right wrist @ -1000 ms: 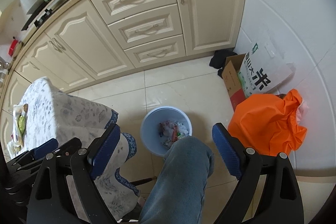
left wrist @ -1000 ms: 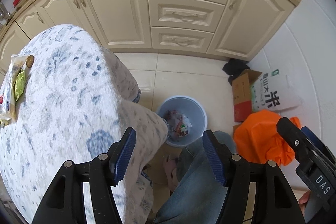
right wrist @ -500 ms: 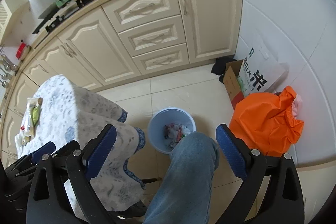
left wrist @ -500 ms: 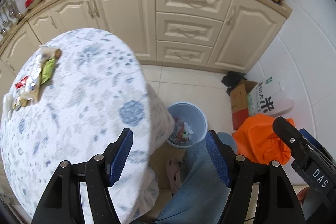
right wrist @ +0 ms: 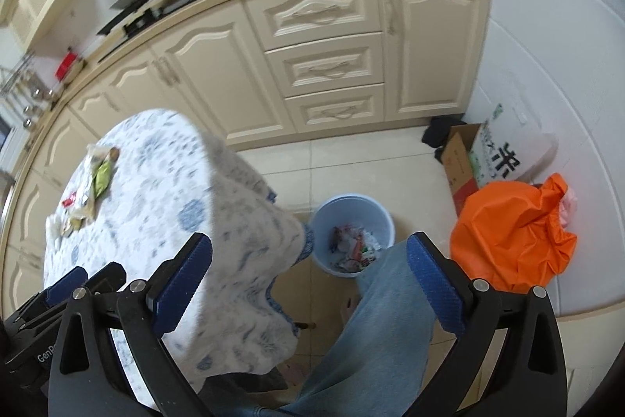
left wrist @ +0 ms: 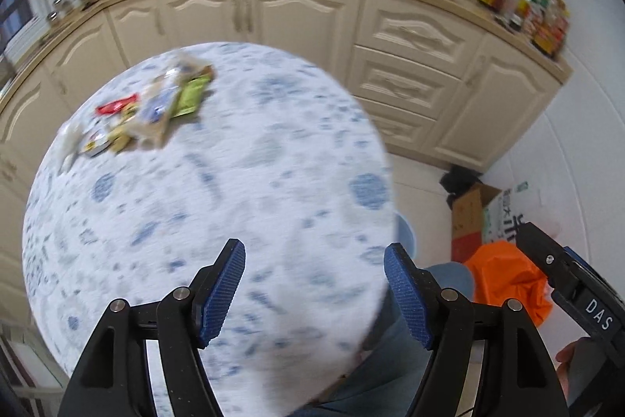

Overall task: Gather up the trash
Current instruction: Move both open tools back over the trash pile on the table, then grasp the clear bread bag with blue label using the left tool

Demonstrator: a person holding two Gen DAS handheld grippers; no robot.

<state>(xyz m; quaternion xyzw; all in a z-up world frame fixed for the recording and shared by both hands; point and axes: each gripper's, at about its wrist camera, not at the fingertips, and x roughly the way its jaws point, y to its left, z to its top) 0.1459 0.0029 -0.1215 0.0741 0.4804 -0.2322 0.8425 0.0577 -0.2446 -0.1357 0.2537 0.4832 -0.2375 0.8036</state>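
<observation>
A heap of wrappers (left wrist: 148, 112) lies near the table's (left wrist: 273, 159) far left edge, its long axis running toward the cabinets. The left gripper (left wrist: 316, 284) is open and empty; the right gripper (right wrist: 308, 280) is opening, nothing between its jaws.

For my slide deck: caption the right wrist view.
Right gripper, opening and empty, above blue trash bin beside cloth-covered table.

Cream kitchen cabinets (right wrist: 324, 65), white-tiled floor (right wrist: 351, 167).

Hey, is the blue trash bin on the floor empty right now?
No, the blue trash bin already has crumpled wrappers lying in its bottom, seen plainly from the right wrist view.
</observation>
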